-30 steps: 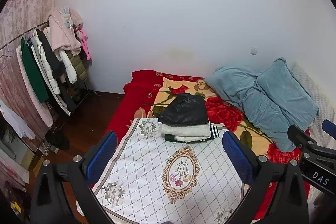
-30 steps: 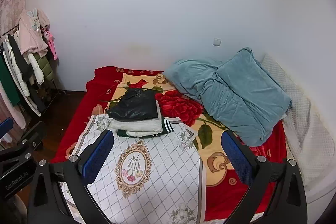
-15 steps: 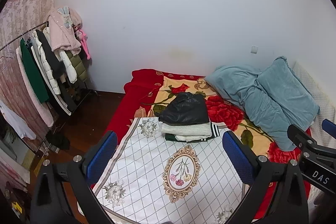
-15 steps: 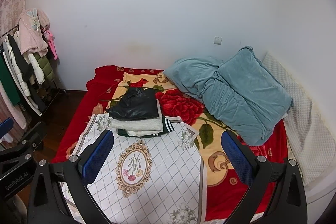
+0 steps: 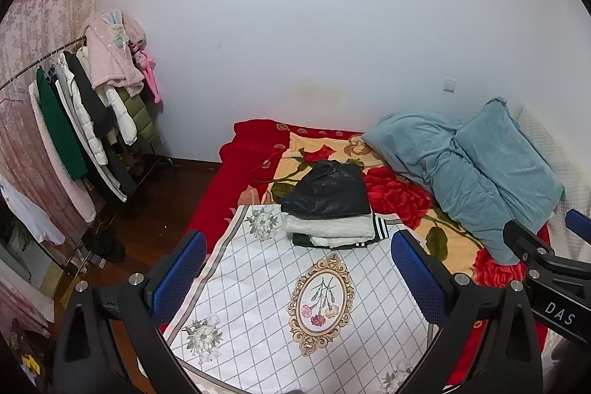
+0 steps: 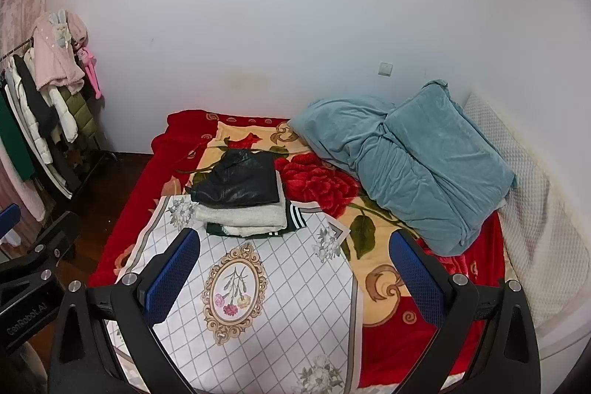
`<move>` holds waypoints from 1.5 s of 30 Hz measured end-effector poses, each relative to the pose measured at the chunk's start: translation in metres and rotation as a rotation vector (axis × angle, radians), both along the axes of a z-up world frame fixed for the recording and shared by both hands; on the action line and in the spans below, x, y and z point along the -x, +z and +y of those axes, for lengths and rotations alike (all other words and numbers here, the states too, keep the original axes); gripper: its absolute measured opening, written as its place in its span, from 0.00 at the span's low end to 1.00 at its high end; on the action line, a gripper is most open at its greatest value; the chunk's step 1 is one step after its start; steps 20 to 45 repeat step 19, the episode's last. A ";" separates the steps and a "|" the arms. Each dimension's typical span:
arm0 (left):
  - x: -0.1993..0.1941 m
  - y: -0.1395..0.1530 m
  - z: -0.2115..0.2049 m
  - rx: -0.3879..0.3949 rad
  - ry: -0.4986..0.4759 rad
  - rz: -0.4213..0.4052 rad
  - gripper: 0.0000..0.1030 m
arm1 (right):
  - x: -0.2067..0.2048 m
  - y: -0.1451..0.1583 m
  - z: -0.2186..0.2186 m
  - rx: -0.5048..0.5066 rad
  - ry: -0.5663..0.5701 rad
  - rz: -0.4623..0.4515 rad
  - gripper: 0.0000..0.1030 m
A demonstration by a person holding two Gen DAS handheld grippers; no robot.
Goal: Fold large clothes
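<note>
On the bed (image 5: pixel 236 194), a stack of folded clothes (image 5: pixel 330 213) sits at the far end of a white diamond-patterned cloth (image 5: pixel 288 305). Topmost in that stack lies a black garment (image 5: pixel 328 191), beneath it a cream knitted piece (image 5: pixel 328 228), and lowest a dark green item with white stripes (image 5: pixel 380 233). Right of the stack, a rumpled teal quilt (image 5: pixel 469 165) is heaped against the wall. Left of the stack, off the bed, stands a clothes rack (image 5: pixel 85 113) hung with coats. Nearer than the stack, above the patterned cloth, the left gripper (image 5: pixel 295 279) hovers with its blue-padded fingers spread wide and nothing between them. Beside it, the right gripper (image 6: pixel 291 279) is likewise spread apart and empty, held above the same cloth, short of the stack.
</note>
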State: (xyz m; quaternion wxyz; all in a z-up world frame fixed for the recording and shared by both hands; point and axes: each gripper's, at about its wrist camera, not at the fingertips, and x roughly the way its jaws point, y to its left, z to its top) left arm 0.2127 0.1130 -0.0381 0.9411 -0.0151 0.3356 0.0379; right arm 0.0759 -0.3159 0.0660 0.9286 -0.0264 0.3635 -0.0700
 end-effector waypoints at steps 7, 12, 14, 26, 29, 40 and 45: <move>0.000 0.000 0.001 -0.001 0.004 0.000 0.99 | -0.003 -0.001 0.001 0.000 0.004 -0.002 1.00; 0.000 0.000 0.002 0.000 0.003 -0.001 0.99 | -0.007 0.000 0.000 -0.003 0.008 -0.001 1.00; 0.000 0.000 0.002 0.000 0.003 -0.001 0.99 | -0.007 -0.001 0.001 -0.001 0.009 -0.001 1.00; -0.002 0.001 0.004 -0.001 0.006 -0.004 0.99 | -0.013 0.001 0.001 0.002 0.009 -0.002 1.00; -0.002 0.001 0.004 -0.001 0.006 -0.004 0.99 | -0.013 0.001 0.001 0.002 0.009 -0.002 1.00; -0.002 0.001 0.004 -0.001 0.006 -0.004 0.99 | -0.013 0.001 0.001 0.002 0.009 -0.002 1.00; -0.002 0.001 0.004 -0.001 0.006 -0.004 0.99 | -0.013 0.001 0.001 0.002 0.009 -0.002 1.00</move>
